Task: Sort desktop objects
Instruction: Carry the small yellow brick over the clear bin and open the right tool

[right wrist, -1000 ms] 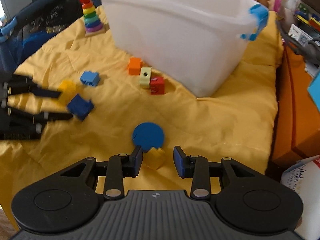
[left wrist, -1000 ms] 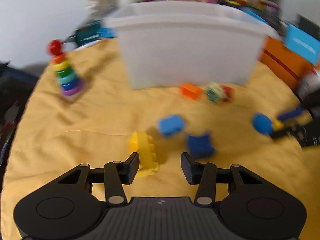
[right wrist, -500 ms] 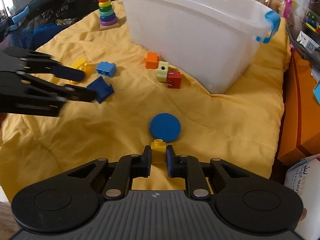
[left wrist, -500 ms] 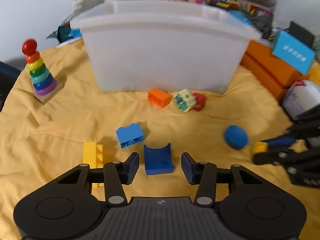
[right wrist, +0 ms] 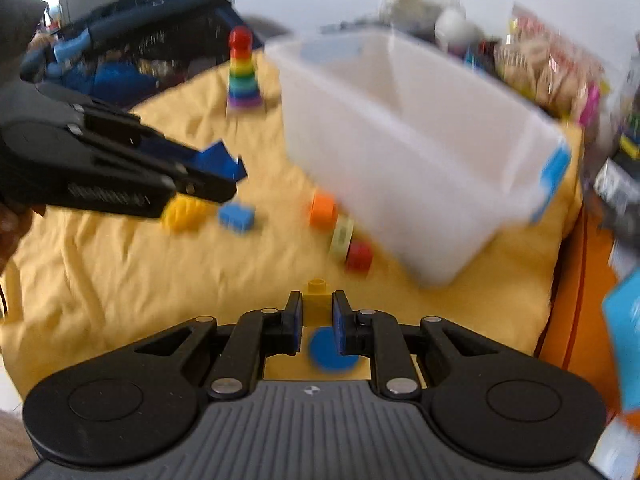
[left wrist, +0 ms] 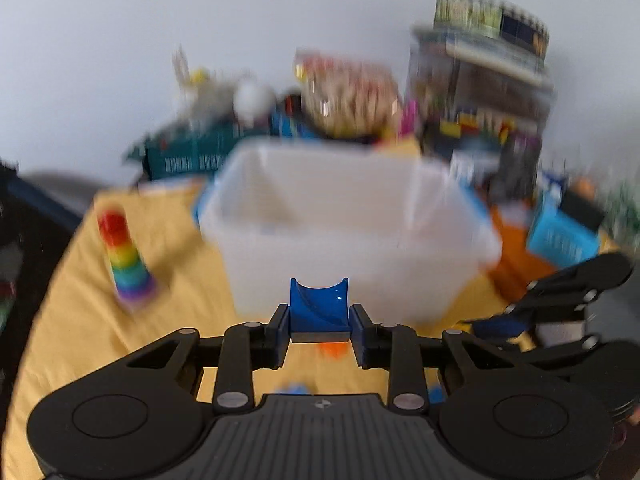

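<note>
My left gripper [left wrist: 319,316] holds a dark blue curved block [left wrist: 319,304] between its pads, jaws still closing on it, lifted above the yellow cloth in front of the white bin [left wrist: 352,248]. In the right wrist view that same gripper [right wrist: 216,178] hangs at the left with the blue block [right wrist: 219,160] at its tip. My right gripper [right wrist: 317,312] is shut on a small yellow brick [right wrist: 317,300], raised over a blue disc [right wrist: 330,354] that lies on the cloth. The white bin [right wrist: 400,152] stands ahead and to the right of it.
On the yellow cloth [right wrist: 120,272] lie a yellow brick [right wrist: 184,212], a light blue brick [right wrist: 237,216], and orange [right wrist: 322,210], pale [right wrist: 342,236] and red [right wrist: 359,256] blocks beside the bin. A rainbow ring stacker [right wrist: 242,76] stands far left. An orange box [right wrist: 576,300] borders the right.
The left gripper closed on the dark blue curved block and lifted it off the cloth. The right gripper closed on the small yellow brick and rose with it above the blue disc.
</note>
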Available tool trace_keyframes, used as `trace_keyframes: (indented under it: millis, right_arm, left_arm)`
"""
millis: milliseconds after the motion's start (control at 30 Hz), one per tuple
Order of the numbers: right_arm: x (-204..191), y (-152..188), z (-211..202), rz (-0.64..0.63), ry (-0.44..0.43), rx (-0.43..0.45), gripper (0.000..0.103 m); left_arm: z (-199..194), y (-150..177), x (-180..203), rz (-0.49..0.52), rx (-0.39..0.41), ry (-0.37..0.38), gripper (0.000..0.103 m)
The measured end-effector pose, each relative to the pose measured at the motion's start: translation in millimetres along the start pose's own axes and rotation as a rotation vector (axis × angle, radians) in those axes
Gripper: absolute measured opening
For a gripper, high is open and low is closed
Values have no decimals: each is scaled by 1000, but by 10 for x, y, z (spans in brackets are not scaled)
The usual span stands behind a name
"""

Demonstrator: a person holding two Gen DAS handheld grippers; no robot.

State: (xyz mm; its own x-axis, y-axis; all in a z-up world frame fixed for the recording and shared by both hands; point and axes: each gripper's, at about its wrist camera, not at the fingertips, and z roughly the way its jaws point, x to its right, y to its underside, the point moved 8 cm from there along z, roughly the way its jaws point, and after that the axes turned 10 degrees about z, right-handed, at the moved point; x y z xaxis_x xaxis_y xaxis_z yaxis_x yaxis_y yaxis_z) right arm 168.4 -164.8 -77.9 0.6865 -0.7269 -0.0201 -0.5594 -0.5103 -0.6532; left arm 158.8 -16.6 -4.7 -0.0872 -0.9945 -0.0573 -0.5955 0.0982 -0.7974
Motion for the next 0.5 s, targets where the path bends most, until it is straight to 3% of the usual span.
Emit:
trace_keyframes:
  millis: [267, 367, 500]
  right_arm:
    - [273, -868, -198, 28, 53, 191, 17]
    - [407, -1126, -167, 52, 92, 228, 17]
    - [595, -1295, 17, 149, 108, 210, 17]
  left_arm:
    - [36, -863, -241, 41, 99, -20, 35]
    - [234, -1023, -248, 51, 87, -8, 35]
    - [642, -1017, -214, 50, 28, 3, 35]
